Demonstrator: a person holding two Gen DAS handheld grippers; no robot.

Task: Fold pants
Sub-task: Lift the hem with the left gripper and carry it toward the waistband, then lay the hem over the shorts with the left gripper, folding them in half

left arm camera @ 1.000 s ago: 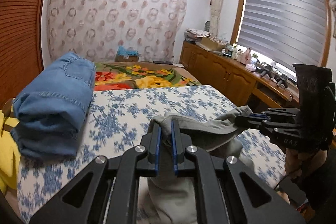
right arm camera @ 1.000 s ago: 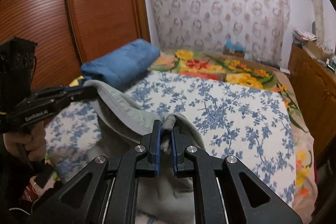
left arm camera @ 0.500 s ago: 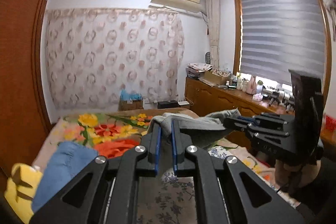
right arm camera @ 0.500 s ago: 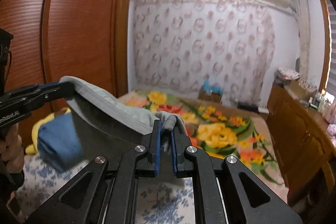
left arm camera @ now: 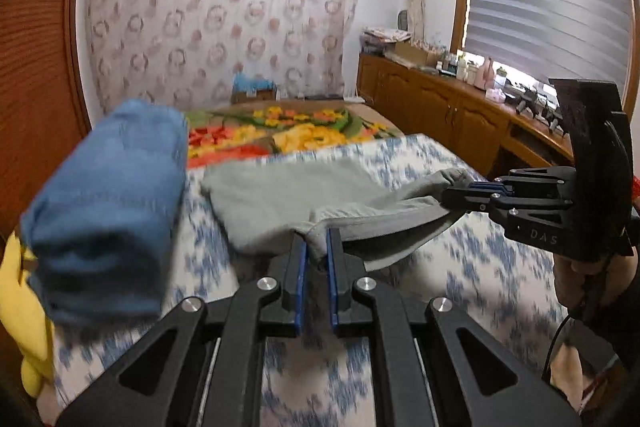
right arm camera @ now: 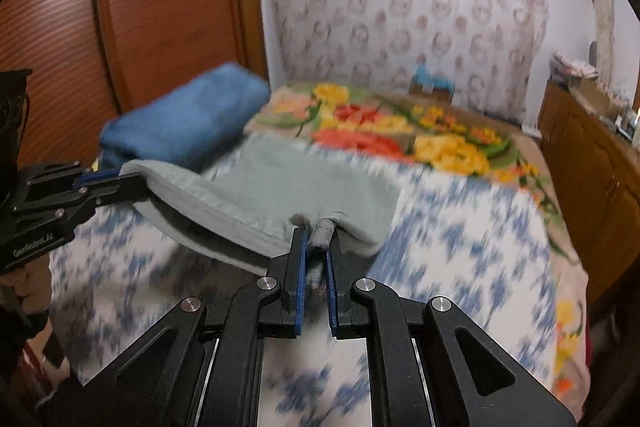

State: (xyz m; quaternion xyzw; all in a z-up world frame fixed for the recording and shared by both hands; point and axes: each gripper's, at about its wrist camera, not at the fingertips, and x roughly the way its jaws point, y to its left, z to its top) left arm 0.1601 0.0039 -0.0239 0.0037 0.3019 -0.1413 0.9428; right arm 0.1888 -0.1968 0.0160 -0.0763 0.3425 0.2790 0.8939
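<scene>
Grey pants (left arm camera: pixel 296 195) stretch out over the blue-flowered bedsheet (left arm camera: pixel 492 267), their far part lying flat. My left gripper (left arm camera: pixel 316 247) is shut on one near corner of the pants' edge. My right gripper (left arm camera: pixel 476 193), seen at the right of the left wrist view, is shut on the other corner. In the right wrist view the grey pants (right arm camera: pixel 288 183) hang between my right gripper (right arm camera: pixel 318 247), with a bunched fold between its pads, and my left gripper (right arm camera: pixel 104 179) at the left. The near edge sags a little above the sheet.
A folded blue denim bundle (left arm camera: pixel 108 195) lies on the bed's left side, with something yellow (left arm camera: pixel 24 311) beside it. A bright flowered blanket (left arm camera: pixel 288 135) covers the bed's far end. A wooden cabinet (left arm camera: pixel 452 115) with clutter runs along the right wall. A wooden wardrobe (right arm camera: pixel 160 7) stands at left.
Both grippers swung up with the pants half a second ago, then came down. The pants, bunched near the grippers before, now lie spread forward over the sheet.
</scene>
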